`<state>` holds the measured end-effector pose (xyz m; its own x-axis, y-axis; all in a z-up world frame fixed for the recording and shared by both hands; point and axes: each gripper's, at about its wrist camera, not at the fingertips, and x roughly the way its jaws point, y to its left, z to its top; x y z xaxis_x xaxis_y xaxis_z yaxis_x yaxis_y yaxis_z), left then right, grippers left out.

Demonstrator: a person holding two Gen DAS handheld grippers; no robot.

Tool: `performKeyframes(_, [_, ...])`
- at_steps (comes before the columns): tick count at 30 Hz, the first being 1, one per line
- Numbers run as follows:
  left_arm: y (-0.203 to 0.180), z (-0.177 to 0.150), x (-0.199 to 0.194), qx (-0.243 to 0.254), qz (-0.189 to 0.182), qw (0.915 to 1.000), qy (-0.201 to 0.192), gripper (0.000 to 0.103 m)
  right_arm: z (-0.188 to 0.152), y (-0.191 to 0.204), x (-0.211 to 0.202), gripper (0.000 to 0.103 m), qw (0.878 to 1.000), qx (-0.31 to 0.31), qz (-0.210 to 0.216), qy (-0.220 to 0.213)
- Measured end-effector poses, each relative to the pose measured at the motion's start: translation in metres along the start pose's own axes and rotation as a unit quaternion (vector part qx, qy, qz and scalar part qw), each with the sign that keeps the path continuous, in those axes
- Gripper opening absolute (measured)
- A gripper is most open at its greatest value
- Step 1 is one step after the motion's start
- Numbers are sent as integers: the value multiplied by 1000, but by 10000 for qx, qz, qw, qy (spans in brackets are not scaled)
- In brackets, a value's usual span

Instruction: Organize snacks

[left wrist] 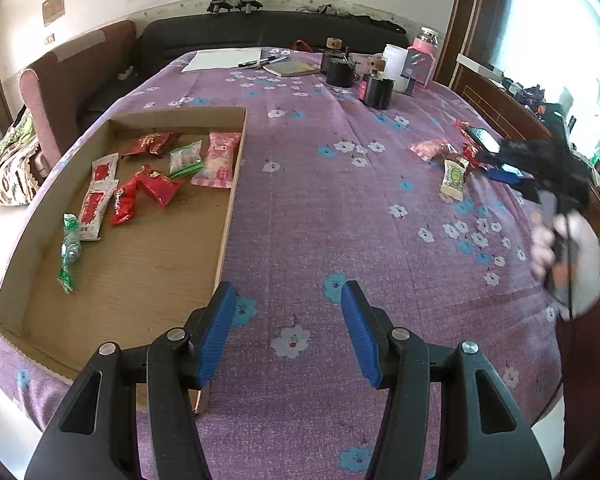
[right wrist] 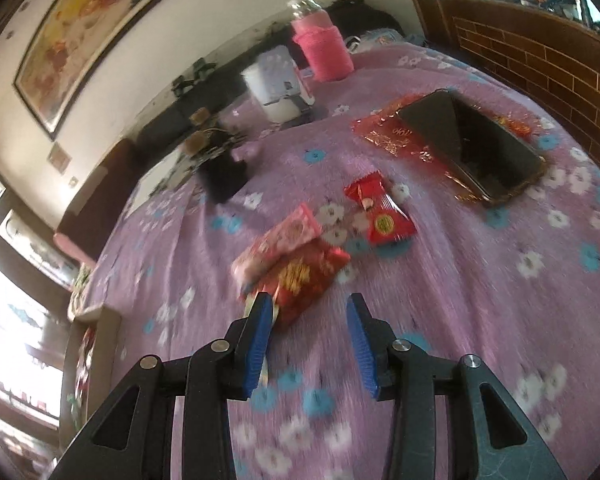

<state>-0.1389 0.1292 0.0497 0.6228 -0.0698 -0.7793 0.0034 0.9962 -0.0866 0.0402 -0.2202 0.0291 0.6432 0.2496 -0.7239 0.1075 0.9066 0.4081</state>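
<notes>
A shallow cardboard box (left wrist: 228,216) lies on the purple flowered cloth at the left and holds several snack packets, red (left wrist: 156,188), pink (left wrist: 219,160) and green (left wrist: 70,252). My left gripper (left wrist: 288,328) is open and empty, low over the cloth beside the box's right wall. Loose snacks lie at the right: a pink packet (left wrist: 430,148) and a green-white one (left wrist: 454,178). My right gripper (right wrist: 310,340) is open, just short of a dark red packet (right wrist: 300,280), with a pink packet (right wrist: 280,240) and a small red one (right wrist: 382,216) beyond. It also shows in the left wrist view (left wrist: 512,168).
A phone (right wrist: 484,148) lies on a red envelope (right wrist: 392,136) at the right. At the far edge stand a pink bottle (right wrist: 324,48), a white container (right wrist: 276,84), black cups (left wrist: 376,90), a notebook (left wrist: 292,68) and paper (left wrist: 224,59). A wooden headboard (right wrist: 540,52) borders the right side.
</notes>
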Motion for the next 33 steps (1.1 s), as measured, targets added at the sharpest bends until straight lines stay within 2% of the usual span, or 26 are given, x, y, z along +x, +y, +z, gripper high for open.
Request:
performKeyframes(4, [3, 0, 1, -48, -8, 10000, 24, 53, 12, 5, 29, 42, 9993, 113, -356, 59])
performKeyframes(8, [7, 0, 5, -134, -72, 9999, 78, 53, 4, 27, 41, 40, 9985, -389, -286, 240])
performKeyframes(10, [8, 0, 7, -164, -90, 9998, 107, 53, -9, 44, 42, 36, 9962, -730, -20, 470])
performKeyframes(12, [6, 0, 9, -158, -119, 9997, 135, 53, -25, 61, 40, 36, 9922, -1083, 82, 613])
performKeyframes(15, [4, 0, 10, -132, -180, 9996, 169, 53, -53, 87, 34, 38, 9813, -1597, 523, 941])
performKeyframes(18, [4, -1, 8, -124, -213, 9996, 167, 53, -63, 92, 24, 38, 9789, -1513, 918, 1023])
performKeyframes(21, [6, 0, 6, -154, -238, 9995, 149, 53, -62, 87, 11, 39, 9823, -1481, 834, 789])
performKeyframes(24, [6, 0, 7, -194, -310, 9992, 170, 53, -68, 89, 5, 53, 9799, -1655, 784, 786])
performKeyframes(25, [5, -1, 7, -204, -335, 9991, 184, 53, -72, 90, 5, 55, 9784, -1723, 780, 832])
performKeyframes(33, [-2, -4, 6, -176, -408, 9987, 239, 53, -94, 112, 13, 55, 9651, -2420, 481, 877])
